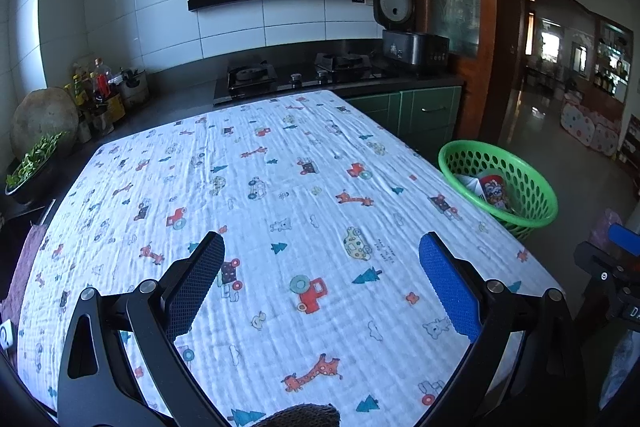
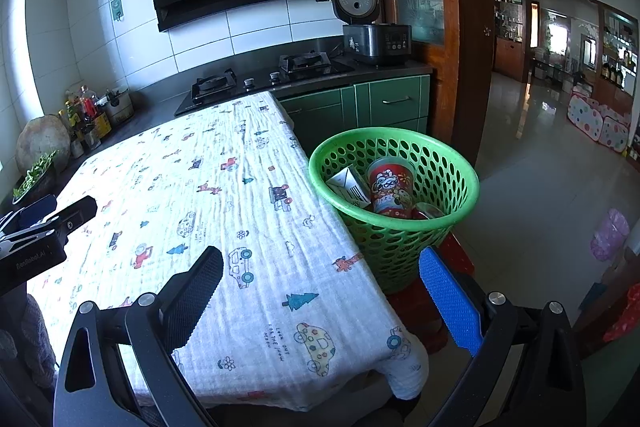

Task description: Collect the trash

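Left wrist view: my left gripper (image 1: 322, 275) hangs wide apart, empty, over the printed tablecloth (image 1: 280, 195); the green basket (image 1: 536, 203) sits at right. Right wrist view: my right gripper (image 2: 320, 291) gapes empty; centre-right, the basket (image 2: 460, 195) holds a red cup (image 2: 390, 191) and a white carton (image 2: 348, 185).

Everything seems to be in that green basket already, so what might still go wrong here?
The green basket stands on a small red stool close by the table's edge, so a bump from the right hand-held gripper might tip it. The red cup and carton lie loose inside and might spill. The loose tablecloth might snag and drag.
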Tool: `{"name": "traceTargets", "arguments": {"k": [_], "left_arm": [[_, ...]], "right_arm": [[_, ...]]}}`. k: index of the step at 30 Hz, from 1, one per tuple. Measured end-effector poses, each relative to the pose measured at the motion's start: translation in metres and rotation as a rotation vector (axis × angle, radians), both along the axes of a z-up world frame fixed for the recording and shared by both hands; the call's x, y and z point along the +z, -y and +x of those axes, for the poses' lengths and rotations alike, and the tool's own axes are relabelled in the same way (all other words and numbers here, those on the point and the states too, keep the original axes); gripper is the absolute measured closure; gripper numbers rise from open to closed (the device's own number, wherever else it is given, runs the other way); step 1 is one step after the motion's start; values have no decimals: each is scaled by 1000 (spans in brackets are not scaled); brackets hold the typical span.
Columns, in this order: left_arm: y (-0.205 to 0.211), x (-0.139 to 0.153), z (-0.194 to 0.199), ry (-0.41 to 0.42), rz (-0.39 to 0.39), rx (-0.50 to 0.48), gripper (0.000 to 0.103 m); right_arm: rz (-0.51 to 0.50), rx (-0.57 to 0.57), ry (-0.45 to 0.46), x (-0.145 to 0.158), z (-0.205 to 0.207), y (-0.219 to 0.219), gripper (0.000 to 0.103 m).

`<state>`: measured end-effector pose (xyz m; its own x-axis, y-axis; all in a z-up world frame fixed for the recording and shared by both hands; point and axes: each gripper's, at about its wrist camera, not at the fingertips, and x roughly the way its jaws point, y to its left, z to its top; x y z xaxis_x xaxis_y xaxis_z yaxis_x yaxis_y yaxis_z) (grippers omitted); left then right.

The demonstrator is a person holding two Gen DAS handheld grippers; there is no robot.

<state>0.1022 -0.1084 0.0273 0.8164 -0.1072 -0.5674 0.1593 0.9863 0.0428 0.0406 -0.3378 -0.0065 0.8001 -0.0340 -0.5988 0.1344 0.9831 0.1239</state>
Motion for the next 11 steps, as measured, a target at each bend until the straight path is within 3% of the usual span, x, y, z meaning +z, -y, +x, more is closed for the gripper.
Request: {"name": "traceTargets", "arguments": {"k": [11], "left_arm": [[-1, -2, 1, -6, 0, 4, 7]], "right_arm": [[2, 11, 0, -2, 2, -2, 8]]}}
